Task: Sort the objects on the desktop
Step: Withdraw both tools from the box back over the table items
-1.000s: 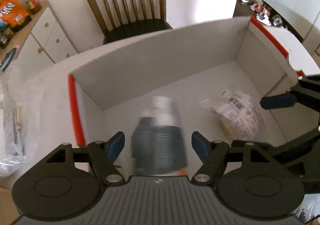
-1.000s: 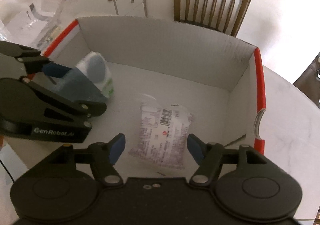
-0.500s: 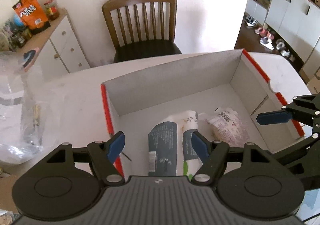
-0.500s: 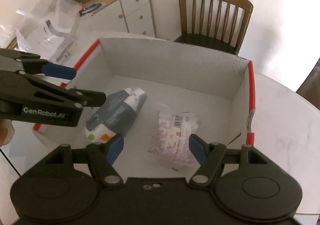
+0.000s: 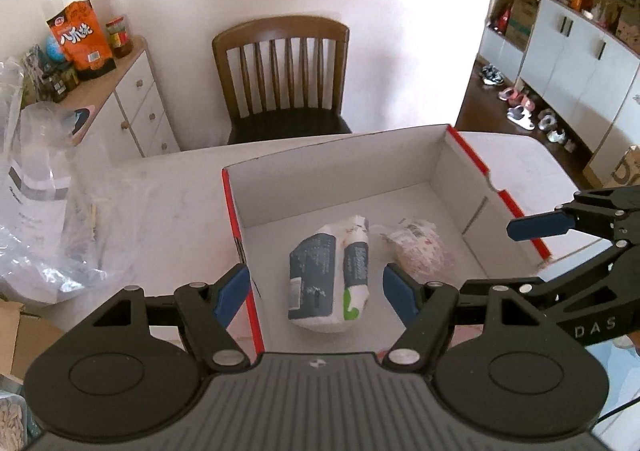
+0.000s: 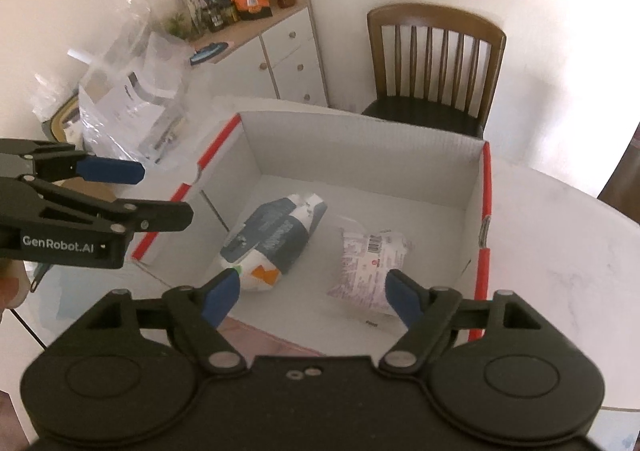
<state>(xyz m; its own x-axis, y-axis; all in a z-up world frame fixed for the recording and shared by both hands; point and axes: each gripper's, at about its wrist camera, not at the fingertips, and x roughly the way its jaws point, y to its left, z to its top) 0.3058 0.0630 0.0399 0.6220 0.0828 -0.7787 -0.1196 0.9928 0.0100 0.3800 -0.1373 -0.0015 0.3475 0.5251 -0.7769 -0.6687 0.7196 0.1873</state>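
A white cardboard box (image 5: 340,167) (image 6: 360,147) with red edges stands on the white table. On its floor lie a grey-and-white soft pack (image 5: 324,275) (image 6: 272,239) and, to its right, a pale packet with a barcode (image 5: 420,247) (image 6: 370,263). My left gripper (image 5: 316,287) (image 6: 160,193) hovers open above the box's near left corner, with nothing between its fingers. My right gripper (image 6: 312,291) (image 5: 500,257) hangs above the box's near right side. Its jaws are opening and hold nothing.
A wooden chair (image 5: 280,63) (image 6: 436,59) stands behind the table. Crumpled clear plastic bags (image 5: 40,191) (image 6: 132,107) lie on the table left of the box. A white cabinet (image 5: 136,107) with an orange snack bag and jars stands at the back left.
The grey pack dropped from between my left fingers and now lies on the box floor. Both grippers have risen and drawn back from the box. The right jaws stand wider.
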